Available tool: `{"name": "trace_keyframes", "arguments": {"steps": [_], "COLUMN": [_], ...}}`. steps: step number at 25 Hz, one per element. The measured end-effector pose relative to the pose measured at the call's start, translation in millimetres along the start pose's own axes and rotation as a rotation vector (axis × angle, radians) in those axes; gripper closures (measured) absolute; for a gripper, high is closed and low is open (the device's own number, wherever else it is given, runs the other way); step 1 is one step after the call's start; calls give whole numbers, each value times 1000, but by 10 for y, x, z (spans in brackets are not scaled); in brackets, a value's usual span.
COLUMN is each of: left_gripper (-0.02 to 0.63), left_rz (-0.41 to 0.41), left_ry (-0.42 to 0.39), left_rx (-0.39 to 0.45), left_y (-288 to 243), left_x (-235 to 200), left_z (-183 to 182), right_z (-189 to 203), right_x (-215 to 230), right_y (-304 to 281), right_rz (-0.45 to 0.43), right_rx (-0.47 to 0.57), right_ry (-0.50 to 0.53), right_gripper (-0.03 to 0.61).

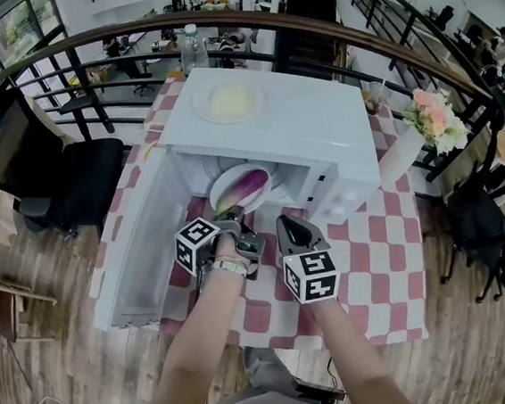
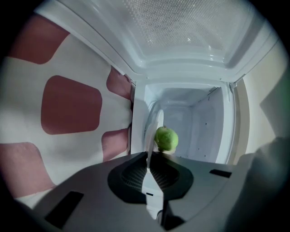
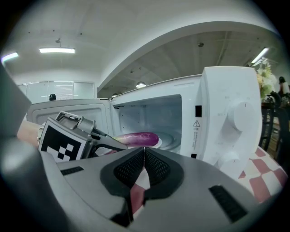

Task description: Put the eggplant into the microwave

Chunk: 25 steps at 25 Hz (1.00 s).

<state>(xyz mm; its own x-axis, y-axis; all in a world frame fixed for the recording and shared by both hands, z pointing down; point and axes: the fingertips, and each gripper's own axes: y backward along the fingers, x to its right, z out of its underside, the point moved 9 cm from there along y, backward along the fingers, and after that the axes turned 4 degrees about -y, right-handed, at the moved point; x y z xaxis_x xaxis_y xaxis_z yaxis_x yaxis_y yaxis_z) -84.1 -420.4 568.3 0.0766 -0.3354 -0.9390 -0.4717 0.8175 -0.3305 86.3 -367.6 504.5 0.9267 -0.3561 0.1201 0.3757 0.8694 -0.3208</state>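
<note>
A purple eggplant [image 1: 251, 186] with a green stem end [image 2: 166, 138] lies on a white plate [image 1: 222, 193] in the mouth of the open white microwave [image 1: 289, 125]. My left gripper [image 1: 232, 217] is at the plate's near rim. In the left gripper view its jaws [image 2: 147, 156] are shut on the thin edge of the plate [image 2: 152, 129]. My right gripper [image 1: 285, 222] hangs just right of it in front of the oven, shut with nothing between its pads. The right gripper view shows the eggplant [image 3: 136, 138] on its plate [image 3: 159, 143], beyond the shut right gripper [image 3: 144, 152].
The microwave door [image 1: 140, 244] is swung open to the left over the red-and-white checked tablecloth [image 1: 384, 254]. A second plate [image 1: 227, 101] rests on the oven's top. A water bottle [image 1: 191, 47] stands behind, a flower vase [image 1: 433, 124] to the right, a black chair [image 1: 52, 173] to the left.
</note>
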Motion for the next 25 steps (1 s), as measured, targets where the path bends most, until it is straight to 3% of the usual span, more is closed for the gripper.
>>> {"name": "trace_keyframes", "arguments": {"steps": [15,25], "left_gripper": [593,589], "left_rz": [-7,-58], "left_ry": [19,-37], "left_rx": [-11,-54], "left_y": [-328,-520], "left_x": [29,129], "left_z": [-148,-237], "right_z": [-27,-32], "right_x": [13,118], "right_y": [-232,-398], "right_rz": [-30,-21], "right_rx": [-49,-71], "right_ry": [-36,-80], "right_gripper": [552,552]}}
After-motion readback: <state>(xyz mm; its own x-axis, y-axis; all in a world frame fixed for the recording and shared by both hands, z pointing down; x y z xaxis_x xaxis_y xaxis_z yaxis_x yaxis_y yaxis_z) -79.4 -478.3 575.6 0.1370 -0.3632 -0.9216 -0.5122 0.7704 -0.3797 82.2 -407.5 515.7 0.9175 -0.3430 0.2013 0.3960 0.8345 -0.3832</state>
